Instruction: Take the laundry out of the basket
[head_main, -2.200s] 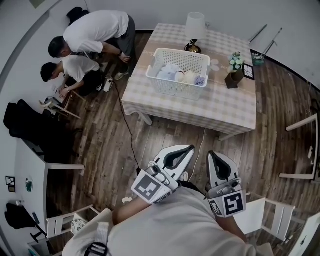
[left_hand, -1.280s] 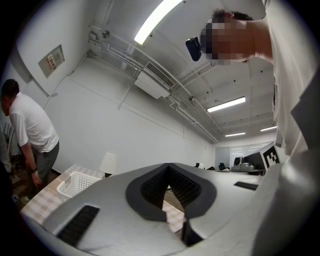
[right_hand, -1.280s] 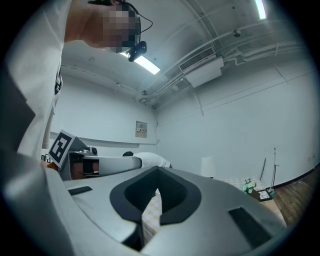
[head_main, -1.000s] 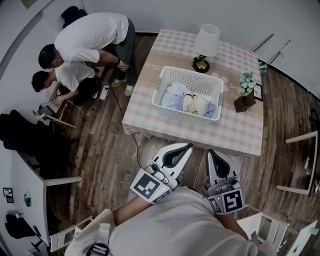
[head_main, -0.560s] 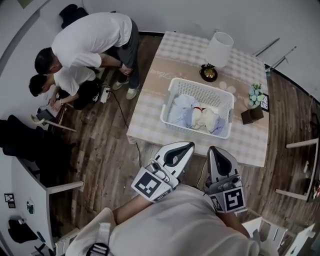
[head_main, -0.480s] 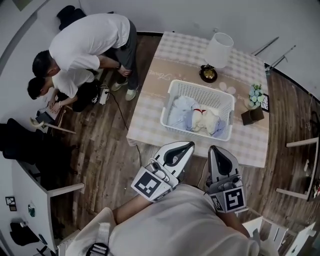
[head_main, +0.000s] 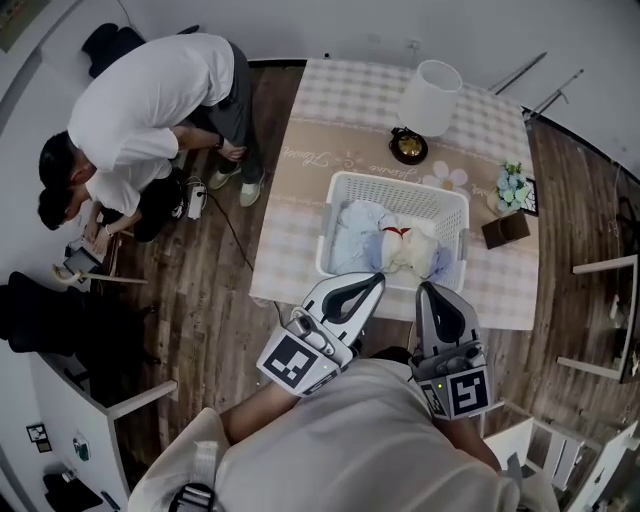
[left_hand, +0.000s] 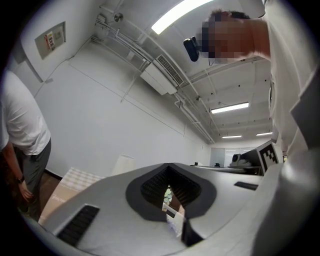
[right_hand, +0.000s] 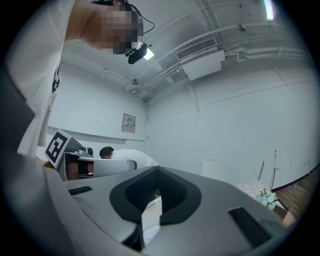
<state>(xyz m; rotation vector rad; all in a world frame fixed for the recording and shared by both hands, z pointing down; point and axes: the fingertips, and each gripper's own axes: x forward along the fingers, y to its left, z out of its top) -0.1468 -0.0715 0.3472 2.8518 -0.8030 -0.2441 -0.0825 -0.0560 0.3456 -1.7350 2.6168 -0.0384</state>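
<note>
The left gripper (head_main: 368, 285) and the right gripper (head_main: 428, 295) were both clenched, with nothing between their jaws. They were held side by side, pointing towards the table (head_main: 300, 200). The white basket (head_main: 395, 181) stood on it just ahead of their tips. The laundry (head_main: 365, 225) lay inside, pale blue cloth ahead of the left gripper and cream pieces ahead of the right. A lamp (head_main: 430, 98) stood beyond the basket.

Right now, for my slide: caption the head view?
Shut and empty, the left gripper and right gripper face the white basket of laundry on the checked table.
</note>
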